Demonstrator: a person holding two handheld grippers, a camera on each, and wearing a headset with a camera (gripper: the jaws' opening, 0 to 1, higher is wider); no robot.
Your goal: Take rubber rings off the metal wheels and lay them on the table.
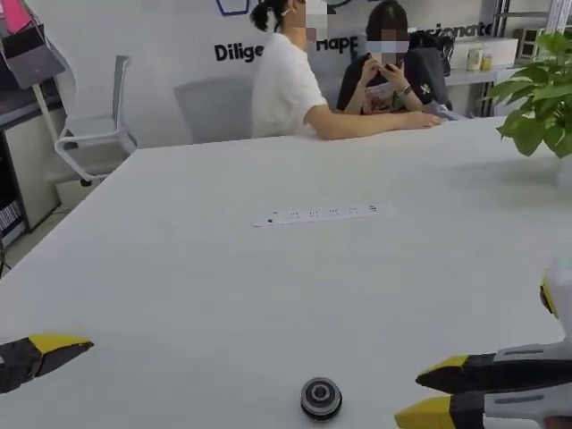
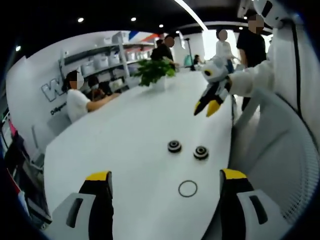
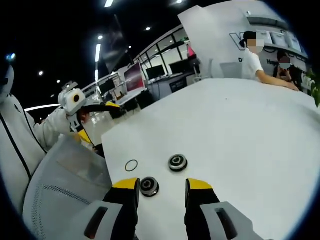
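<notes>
Two small metal wheels point(image 2: 174, 146) point(image 2: 201, 152) with dark outer bands stand side by side on the white table point(image 1: 268, 295). A thin black rubber ring point(image 2: 187, 188) lies flat and loose near the table edge. My left gripper point(image 2: 165, 176) is open wide above that ring. In the right gripper view the wheels point(image 3: 177, 162) point(image 3: 149, 186) and the ring point(image 3: 131, 165) lie ahead of my right gripper point(image 3: 162, 184), which is open with the nearer wheel just beyond its left finger. The head view has one wheel point(image 1: 321, 398) between the left gripper point(image 1: 40, 351) and the right gripper point(image 1: 429, 393).
A white power strip point(image 1: 322, 214) lies mid-table. A potted plant point(image 1: 541, 98) stands at the far right. Two people point(image 1: 295, 80) sit at the far side, and a grey chair point(image 1: 89, 125) stands at the back left. A mesh chair back point(image 3: 65, 185) is near the table edge.
</notes>
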